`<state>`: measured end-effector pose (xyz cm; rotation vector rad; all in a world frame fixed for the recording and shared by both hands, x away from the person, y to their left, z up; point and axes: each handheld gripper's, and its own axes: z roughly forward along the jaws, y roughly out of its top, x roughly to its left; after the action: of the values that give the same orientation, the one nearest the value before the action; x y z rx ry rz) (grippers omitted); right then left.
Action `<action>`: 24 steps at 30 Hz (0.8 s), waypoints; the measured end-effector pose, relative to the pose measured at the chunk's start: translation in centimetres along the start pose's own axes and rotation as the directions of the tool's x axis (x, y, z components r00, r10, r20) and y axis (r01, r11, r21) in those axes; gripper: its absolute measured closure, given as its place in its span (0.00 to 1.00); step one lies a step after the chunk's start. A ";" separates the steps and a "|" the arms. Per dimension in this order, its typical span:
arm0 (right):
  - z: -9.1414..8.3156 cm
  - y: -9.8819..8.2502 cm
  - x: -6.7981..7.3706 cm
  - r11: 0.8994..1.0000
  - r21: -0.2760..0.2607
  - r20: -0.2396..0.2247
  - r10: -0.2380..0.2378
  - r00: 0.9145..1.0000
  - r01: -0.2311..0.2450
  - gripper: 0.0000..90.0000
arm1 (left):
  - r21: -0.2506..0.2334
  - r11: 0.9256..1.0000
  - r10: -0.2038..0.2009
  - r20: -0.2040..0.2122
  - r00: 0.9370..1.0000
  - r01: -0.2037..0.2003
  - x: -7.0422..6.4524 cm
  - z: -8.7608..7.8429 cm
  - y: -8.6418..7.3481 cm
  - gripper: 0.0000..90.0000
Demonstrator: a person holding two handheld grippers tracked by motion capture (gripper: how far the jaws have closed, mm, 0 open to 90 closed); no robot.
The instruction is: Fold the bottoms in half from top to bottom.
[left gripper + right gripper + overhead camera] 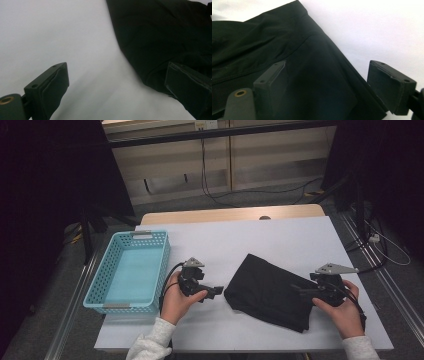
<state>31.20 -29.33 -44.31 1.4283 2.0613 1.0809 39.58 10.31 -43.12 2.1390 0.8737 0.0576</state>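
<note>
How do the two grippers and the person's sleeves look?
Both the left gripper and the right gripper are black, each with two blocky jaws, a grey three-cornered plate on top and a trailing black cable. The sleeves are light grey and look fleecy.

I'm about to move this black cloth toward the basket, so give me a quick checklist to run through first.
1. Right claw open: ok, its jaws stand wide apart over the black cloth.
2. Left claw open: ok, jaws apart, the cloth's edge by one jaw.
3. Cloth gripped by either claw: not ok, no pads press on it.
4. Cloth folded and lying flat on the table: ok.
5. Blue basket ready to receive: ok, nothing lies in it.
6. Path between cloth and basket: ok apart from the left claw standing there.
</note>
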 end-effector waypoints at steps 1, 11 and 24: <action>0.1 0.0 0.0 1.000 0.002 -0.003 -0.003 1.000 0.003 0.18 | 0.003 1.000 -0.002 0.005 1.000 0.002 0.0 0.0 0.0 0.05; -0.2 -0.2 0.0 1.000 -0.008 -0.001 -0.005 1.000 0.005 0.18 | 0.006 1.000 0.019 0.026 0.999 -0.020 -0.9 0.1 0.0 0.05; -0.3 -0.2 -0.1 1.000 -0.016 -0.002 -0.003 1.000 0.003 0.18 | 0.018 0.999 0.031 0.022 0.999 -0.031 -1.7 1.5 -0.4 0.16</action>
<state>30.94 -29.50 -44.30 1.4169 2.0503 1.0958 38.56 8.44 -44.05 2.1663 0.8311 0.0423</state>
